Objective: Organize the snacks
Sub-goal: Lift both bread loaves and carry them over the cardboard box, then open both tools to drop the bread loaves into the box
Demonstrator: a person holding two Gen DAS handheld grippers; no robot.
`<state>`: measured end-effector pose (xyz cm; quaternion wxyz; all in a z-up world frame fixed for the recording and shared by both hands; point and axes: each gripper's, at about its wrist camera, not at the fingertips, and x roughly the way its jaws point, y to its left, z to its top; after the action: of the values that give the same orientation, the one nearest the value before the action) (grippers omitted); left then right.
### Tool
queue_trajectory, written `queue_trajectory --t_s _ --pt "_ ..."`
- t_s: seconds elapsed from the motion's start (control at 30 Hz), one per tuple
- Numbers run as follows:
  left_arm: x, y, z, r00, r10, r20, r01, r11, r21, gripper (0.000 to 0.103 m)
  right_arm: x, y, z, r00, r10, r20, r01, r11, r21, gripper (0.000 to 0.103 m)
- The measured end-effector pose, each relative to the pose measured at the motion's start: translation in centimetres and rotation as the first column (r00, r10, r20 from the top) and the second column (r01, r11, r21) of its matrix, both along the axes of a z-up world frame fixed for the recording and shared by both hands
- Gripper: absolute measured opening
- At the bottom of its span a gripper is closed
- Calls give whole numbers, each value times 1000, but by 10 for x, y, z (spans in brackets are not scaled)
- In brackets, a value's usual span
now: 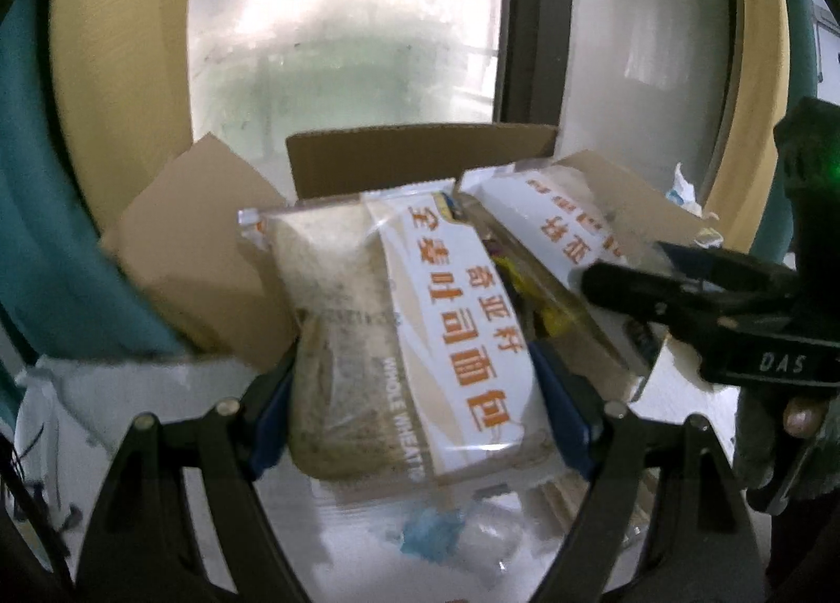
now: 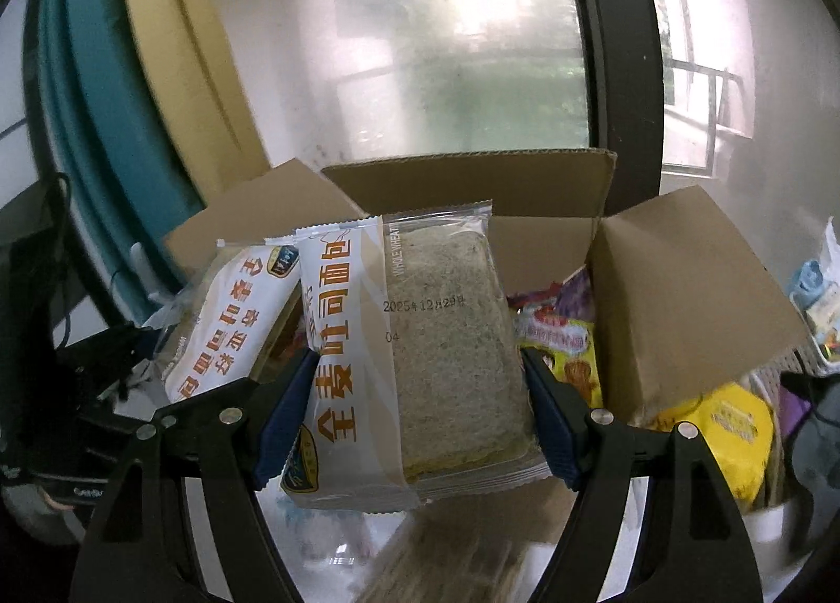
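In the left wrist view my left gripper [image 1: 415, 414] is shut on a whole-wheat bread packet [image 1: 367, 330], clear and white with orange print, its blue pads [image 1: 270, 419] pressing both sides. My right gripper [image 2: 420, 409] is shut on a second, alike bread packet [image 2: 441, 356]. Both packets hang side by side in front of an open cardboard box [image 2: 472, 188]. From the left wrist, the right gripper [image 1: 630, 283] shows at the right with its packet [image 1: 546, 214]. From the right wrist, the left-held packet [image 2: 231, 319] sits at the left.
The box [image 1: 420, 157] has its flaps up and holds several colourful snack packs [image 2: 567, 346]. A yellow packet [image 2: 730, 424] lies to the right of the box. A frosted window and a teal and cream frame stand behind. Blue wrappers [image 1: 430, 535] lie on the white table below.
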<state>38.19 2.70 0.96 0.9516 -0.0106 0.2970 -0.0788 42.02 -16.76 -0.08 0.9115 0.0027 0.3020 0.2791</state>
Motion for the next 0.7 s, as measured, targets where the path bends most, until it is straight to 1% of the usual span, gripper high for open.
queue_trajectory --t_s 0.17,0.3,0.37,0.43,0.57,0.63,0.7 --pt "33 3 3 1000 -5 -12 5 1000 1 83 30 4 0 999 -41 -7 41 999 -12 79" --pt "66 0 -4 995 -47 -86 45 999 -29 83 55 5 -2 996 -81 -20 81 997 -9 79" --pt "79 3 -3 996 -28 -83 23 998 -56 84 67 4 -4 994 -100 -36 100 995 0 79" --pt "91 3 -3 996 -17 -93 10 998 -69 85 77 5 -7 991 -124 -53 124 992 5 79" --pt "113 -8 -7 991 -44 -130 39 998 -40 88 97 8 -9 984 -158 -77 159 987 4 79" --pt "122 -6 -11 989 -33 -143 26 998 -50 89 105 9 -11 980 -181 -86 182 983 7 79" --pt "125 -4 -12 990 -4 -141 -1 999 -39 89 112 11 -13 976 -193 -104 196 981 15 80"
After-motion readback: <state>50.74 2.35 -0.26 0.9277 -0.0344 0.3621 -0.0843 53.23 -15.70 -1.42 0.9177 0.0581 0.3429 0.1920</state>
